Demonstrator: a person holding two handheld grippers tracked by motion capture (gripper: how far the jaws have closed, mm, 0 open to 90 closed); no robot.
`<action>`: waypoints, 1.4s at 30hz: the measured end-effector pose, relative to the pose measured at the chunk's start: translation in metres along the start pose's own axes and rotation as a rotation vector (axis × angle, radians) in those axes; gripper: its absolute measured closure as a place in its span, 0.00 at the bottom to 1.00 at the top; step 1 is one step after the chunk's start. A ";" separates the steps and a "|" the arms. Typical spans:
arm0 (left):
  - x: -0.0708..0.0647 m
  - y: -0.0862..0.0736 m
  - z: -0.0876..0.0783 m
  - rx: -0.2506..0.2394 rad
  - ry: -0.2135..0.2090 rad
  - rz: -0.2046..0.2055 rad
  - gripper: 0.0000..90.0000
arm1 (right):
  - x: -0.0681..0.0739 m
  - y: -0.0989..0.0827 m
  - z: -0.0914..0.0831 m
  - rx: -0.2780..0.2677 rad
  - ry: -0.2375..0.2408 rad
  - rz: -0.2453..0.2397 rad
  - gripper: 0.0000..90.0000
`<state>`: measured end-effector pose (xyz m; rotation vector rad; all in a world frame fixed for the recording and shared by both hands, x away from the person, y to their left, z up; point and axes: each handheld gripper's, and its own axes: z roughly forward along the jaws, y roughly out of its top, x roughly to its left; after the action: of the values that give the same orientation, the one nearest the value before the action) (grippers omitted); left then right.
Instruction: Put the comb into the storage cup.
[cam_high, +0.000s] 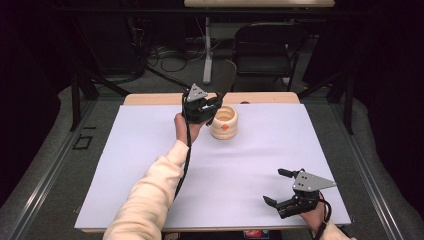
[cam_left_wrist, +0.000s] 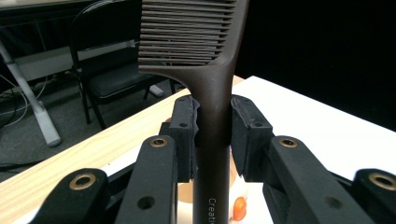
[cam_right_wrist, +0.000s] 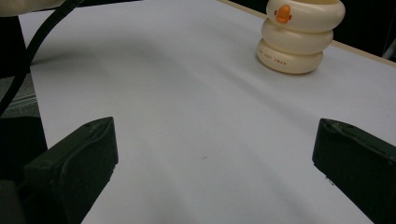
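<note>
A dark brown comb (cam_left_wrist: 205, 56) stands upright with its handle clamped between the pads of my left gripper (cam_left_wrist: 214, 128). In the high view that left gripper (cam_high: 212, 107) hangs near the table's far edge, the comb (cam_high: 223, 77) rising above it. Just right of it sits a cream ringed cup with an orange duck mark (cam_high: 224, 122), also seen below the comb handle (cam_left_wrist: 236, 205) and far off in the right gripper view (cam_right_wrist: 299, 35). My right gripper (cam_high: 277, 187) rests open near the front right of the table, nothing between its fingers (cam_right_wrist: 74, 158).
A white sheet (cam_high: 250, 160) covers the wooden table (cam_high: 150, 99). A folding chair (cam_high: 262, 47) and a desk leg with cables stand behind the table. The left gripper's cable (cam_high: 186, 150) runs along the person's cream sleeve.
</note>
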<state>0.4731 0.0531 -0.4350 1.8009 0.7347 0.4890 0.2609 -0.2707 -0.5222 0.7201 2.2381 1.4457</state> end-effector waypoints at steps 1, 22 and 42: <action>0.000 0.000 0.000 -0.004 0.001 0.006 0.80 | 0.000 0.000 0.000 0.000 0.000 0.000 0.00; -0.002 0.007 0.008 -0.025 0.006 0.008 0.80 | 0.000 0.000 0.000 -0.003 0.001 -0.002 0.00; -0.002 0.014 0.017 -0.060 0.002 0.016 0.80 | 0.000 0.000 0.000 -0.006 0.002 -0.004 0.00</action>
<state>0.4864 0.0369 -0.4273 1.7515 0.7005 0.5185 0.2612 -0.2704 -0.5219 0.7118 2.2351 1.4509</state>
